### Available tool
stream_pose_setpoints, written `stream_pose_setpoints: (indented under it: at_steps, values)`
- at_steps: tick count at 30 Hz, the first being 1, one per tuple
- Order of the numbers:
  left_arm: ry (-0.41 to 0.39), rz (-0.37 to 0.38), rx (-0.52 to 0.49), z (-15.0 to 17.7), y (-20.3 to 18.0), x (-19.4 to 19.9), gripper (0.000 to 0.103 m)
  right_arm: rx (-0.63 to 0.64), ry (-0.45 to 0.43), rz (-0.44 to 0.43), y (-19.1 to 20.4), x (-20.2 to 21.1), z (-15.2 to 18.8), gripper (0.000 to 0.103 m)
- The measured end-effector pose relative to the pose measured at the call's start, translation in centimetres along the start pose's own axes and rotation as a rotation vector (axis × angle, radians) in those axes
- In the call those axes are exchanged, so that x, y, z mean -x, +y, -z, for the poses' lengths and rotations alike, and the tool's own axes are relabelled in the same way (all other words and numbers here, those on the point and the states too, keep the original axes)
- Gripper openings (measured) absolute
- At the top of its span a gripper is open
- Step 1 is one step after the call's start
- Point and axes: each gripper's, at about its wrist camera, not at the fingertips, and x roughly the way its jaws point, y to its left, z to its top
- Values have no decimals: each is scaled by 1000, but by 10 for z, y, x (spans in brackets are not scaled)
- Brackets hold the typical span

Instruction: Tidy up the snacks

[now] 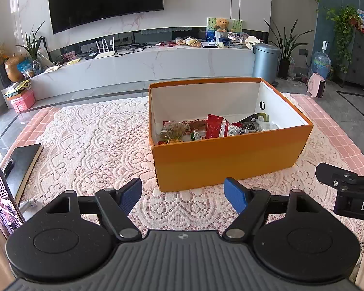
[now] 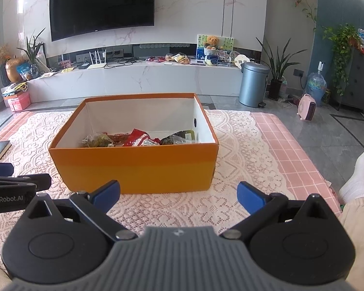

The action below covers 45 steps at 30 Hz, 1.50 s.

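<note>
Both the left gripper (image 1: 183, 195) and the right gripper (image 2: 178, 195) are hovering with jaws open and empty before the orange box (image 2: 133, 169), whose snacks (image 2: 138, 140) are lying straight ahead of the right gripper, the nearer one, mid-worktop.

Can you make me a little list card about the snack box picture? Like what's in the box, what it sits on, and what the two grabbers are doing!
box: orange cardboard box, open top, white inside
in the box: snack packets, piled on the bottom
box sits on: white lace cloth
left hand-held gripper: open, holding nothing, in front of the box
right hand-held gripper: open, holding nothing, in front of the box
beside the box: black book on the left
</note>
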Motion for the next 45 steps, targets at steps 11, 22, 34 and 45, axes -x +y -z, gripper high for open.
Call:
stream_pose_setpoints:
  at_steps: [11,22,34,45]
  values:
    - [1,2,0,0,0,-1,90,0,-2,2,0,0,0,99]
    - [6,5,2,2,0,-2,90,0,0,4,0,-1,0,99]
    - [10,4,2,2,1,-2,90,0,1,4,-1,-1,0,99]
    - [12,0,6,2,4,-1,90,1,6,4,-1,-1,3,99]
